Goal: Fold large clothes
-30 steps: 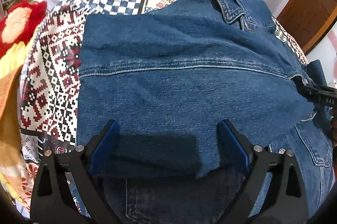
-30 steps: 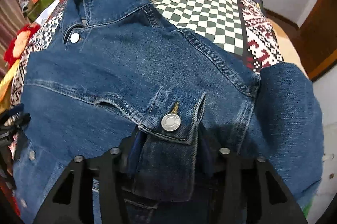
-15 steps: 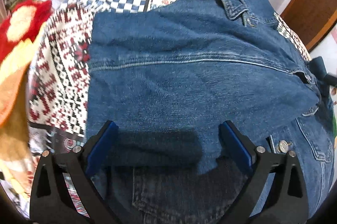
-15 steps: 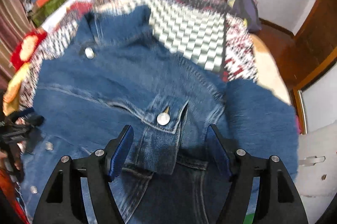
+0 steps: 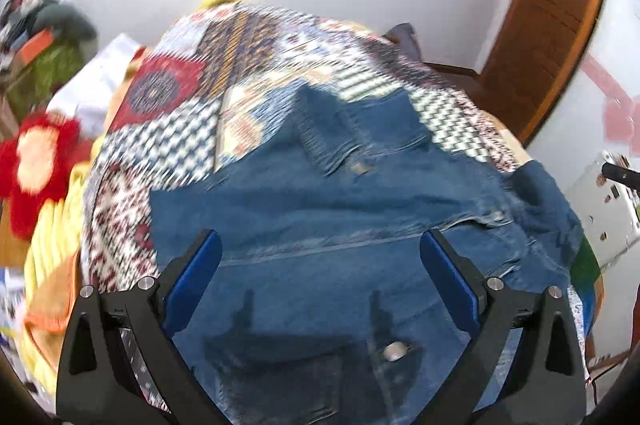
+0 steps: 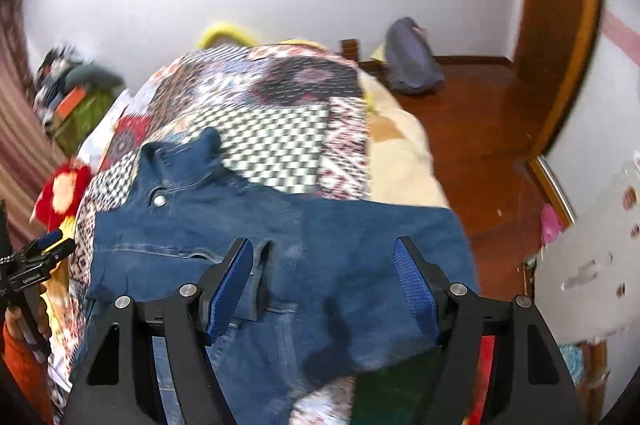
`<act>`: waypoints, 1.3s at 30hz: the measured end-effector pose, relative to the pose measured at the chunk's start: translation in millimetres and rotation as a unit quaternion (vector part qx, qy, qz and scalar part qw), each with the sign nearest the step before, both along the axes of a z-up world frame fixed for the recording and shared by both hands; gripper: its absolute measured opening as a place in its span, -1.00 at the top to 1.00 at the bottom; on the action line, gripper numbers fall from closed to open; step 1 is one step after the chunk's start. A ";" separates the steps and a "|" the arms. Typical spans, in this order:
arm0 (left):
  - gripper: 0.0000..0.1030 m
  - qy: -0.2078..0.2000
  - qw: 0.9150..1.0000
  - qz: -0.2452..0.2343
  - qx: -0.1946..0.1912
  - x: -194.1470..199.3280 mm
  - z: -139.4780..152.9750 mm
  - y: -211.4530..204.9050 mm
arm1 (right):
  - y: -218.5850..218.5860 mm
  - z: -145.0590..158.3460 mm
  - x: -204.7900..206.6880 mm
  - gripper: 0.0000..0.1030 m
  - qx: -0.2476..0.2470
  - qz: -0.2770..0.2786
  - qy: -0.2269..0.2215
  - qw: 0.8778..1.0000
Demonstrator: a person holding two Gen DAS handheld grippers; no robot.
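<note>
We hold both grippers above the denim jacket [image 6: 256, 225], which lies spread on the patterned quilt [image 6: 280, 129] of the bed. Our left gripper [image 5: 320, 289] and right gripper [image 6: 324, 289] both have their fingers wide apart, gripping nothing.

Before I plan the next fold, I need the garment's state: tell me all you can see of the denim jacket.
The denim jacket is mid-blue with paler seams. It lies flat, front up, on the patterned quilt, collar away from the cameras, one metal button below it. A sleeve is folded across the chest. Neither gripper touches it; both sets of fingers stand open above it.
</note>
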State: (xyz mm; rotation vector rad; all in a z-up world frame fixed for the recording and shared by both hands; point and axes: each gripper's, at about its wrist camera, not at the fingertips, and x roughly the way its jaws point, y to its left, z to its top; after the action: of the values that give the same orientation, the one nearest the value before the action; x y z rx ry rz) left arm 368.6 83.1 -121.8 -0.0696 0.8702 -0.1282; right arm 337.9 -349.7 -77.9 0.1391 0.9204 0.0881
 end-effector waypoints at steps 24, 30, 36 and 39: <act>-0.95 0.129 0.984 -0.117 0.022 52.6 -106.6 -145.2 | -137.2 -147.5 -6.1 -0.38 0.253 -0.148 0.120 0.949; -0.95 0.127 0.985 -0.116 0.016 50.8 -106.1 -142.3 | -141.3 -167.5 18.2 -0.24 0.248 -0.188 0.132 0.941; -0.95 0.120 0.987 -0.107 0.022 45.1 -100.3 -137.4 | -135.1 -143.0 15.1 0.38 0.199 -0.194 0.085 0.957; -0.95 0.116 0.988 -0.098 0.026 39.8 -96.3 -127.5 | -127.4 -118.5 9.4 0.56 0.176 -0.173 0.047 0.968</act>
State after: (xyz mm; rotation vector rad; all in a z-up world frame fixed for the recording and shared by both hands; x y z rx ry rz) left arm 408.4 -44.4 -218.1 0.0522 1.1122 -0.2850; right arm 347.4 -477.1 -196.4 0.6363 0.9558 -0.0818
